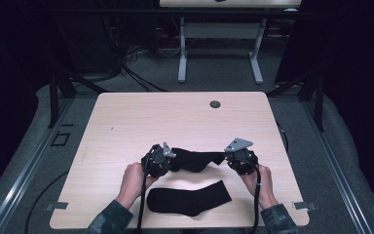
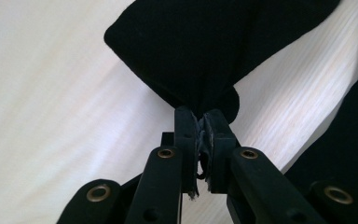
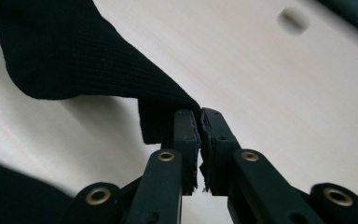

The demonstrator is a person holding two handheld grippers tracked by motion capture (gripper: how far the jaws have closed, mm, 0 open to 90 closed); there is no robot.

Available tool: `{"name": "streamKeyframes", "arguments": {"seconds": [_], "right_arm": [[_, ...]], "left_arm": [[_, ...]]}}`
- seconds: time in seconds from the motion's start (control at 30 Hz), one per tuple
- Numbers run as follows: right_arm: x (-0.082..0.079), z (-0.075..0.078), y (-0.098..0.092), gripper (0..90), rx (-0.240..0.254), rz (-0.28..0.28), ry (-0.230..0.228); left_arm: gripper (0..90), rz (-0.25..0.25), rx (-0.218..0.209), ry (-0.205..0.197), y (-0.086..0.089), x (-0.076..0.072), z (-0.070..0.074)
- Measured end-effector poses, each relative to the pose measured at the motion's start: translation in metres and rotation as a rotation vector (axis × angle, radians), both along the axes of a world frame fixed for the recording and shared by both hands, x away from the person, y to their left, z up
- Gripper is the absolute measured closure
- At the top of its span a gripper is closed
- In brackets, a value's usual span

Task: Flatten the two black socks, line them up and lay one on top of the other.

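1. Pale wooden table (image 1: 126,122) stands on grey carpet in a dark room.
2. Stretched between both grippers, a black knitted sock (image 1: 195,160) hangs just above the tabletop.
3. Left gripper (image 2: 199,122) has its jaws pressed together, pinching one end of that sock (image 2: 200,51).
4. Right gripper (image 3: 200,119) likewise pinches the opposite end (image 3: 74,56).
5. Second black sock (image 1: 190,199) lies flat near the front edge, between the person's hands.
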State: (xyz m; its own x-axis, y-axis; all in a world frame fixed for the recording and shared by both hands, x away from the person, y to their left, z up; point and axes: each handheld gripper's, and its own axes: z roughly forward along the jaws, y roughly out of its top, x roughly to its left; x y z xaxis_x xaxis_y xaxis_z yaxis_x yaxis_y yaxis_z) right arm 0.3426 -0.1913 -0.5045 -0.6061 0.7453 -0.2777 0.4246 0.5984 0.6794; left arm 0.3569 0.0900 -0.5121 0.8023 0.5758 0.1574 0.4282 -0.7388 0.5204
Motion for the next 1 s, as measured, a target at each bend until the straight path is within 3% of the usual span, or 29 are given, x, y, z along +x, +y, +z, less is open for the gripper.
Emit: {"name": "streamKeyframes", "arguments": {"seconds": [0.07, 0.1, 0.17, 0.23, 0.3, 0.37, 0.4, 0.47, 0.53, 0.6, 0.63, 0.73, 0.87, 0.9, 1.0], "right_arm": [[-0.005, 0.007, 0.002, 84.0, -0.018, 0.028, -0.055], [-0.008, 0.007, 0.004, 83.2, -0.019, 0.048, -0.05], [-0.01, -0.001, 0.007, 79.9, -0.051, 0.076, 0.016], [-0.013, -0.02, 0.009, 73.9, -0.037, 0.125, 0.128], [-0.015, -0.034, 0.006, 64.0, -0.015, 0.157, 0.225], [-0.016, -0.041, 0.001, 58.3, 0.012, 0.171, 0.283], [-0.016, -0.042, -0.004, 55.8, 0.043, 0.175, 0.308], [-0.014, -0.036, -0.017, 54.5, 0.144, 0.165, 0.343], [-0.01, -0.028, -0.026, 54.6, 0.219, 0.135, 0.339], [-0.001, -0.021, -0.031, 55.3, 0.252, 0.082, 0.326], [0.003, -0.019, -0.031, 56.1, 0.26, 0.051, 0.322], [0.02, -0.025, -0.023, 54.3, 0.264, -0.035, 0.379], [0.035, -0.04, -0.006, 52.9, 0.249, -0.081, 0.462], [0.036, -0.043, -0.004, 52.1, 0.244, -0.091, 0.47], [0.039, -0.05, 0.003, 53.4, 0.228, -0.12, 0.486]], "left_arm": [[84.5, -0.016, 0.026, 0.007, -0.003, -0.002, 0.005], [83.8, -0.033, 0.062, 0.033, -0.005, -0.002, 0.002], [76.4, -0.05, 0.098, 0.102, -0.007, -0.003, -0.01], [68.0, -0.07, 0.105, 0.174, -0.006, -0.004, -0.024], [55.0, -0.068, 0.076, 0.224, -0.002, -0.004, -0.031], [48.0, -0.06, 0.028, 0.245, 0.007, -0.005, -0.03], [42.7, -0.05, -0.008, 0.246, 0.013, -0.005, -0.027], [40.8, -0.027, -0.055, 0.235, 0.022, -0.004, -0.022], [38.2, 0.012, -0.082, 0.219, 0.031, -0.001, -0.018], [38.2, 0.071, -0.118, 0.2, 0.04, 0.006, -0.017], [38.2, 0.095, -0.125, 0.197, 0.043, 0.009, -0.017], [38.0, 0.157, -0.126, 0.197, 0.046, 0.018, -0.023], [38.7, 0.183, -0.107, 0.208, 0.047, 0.023, -0.031], [38.9, 0.19, -0.086, 0.196, 0.047, 0.024, -0.033], [38.7, 0.194, -0.081, 0.211, 0.05, 0.025, -0.037]]}}
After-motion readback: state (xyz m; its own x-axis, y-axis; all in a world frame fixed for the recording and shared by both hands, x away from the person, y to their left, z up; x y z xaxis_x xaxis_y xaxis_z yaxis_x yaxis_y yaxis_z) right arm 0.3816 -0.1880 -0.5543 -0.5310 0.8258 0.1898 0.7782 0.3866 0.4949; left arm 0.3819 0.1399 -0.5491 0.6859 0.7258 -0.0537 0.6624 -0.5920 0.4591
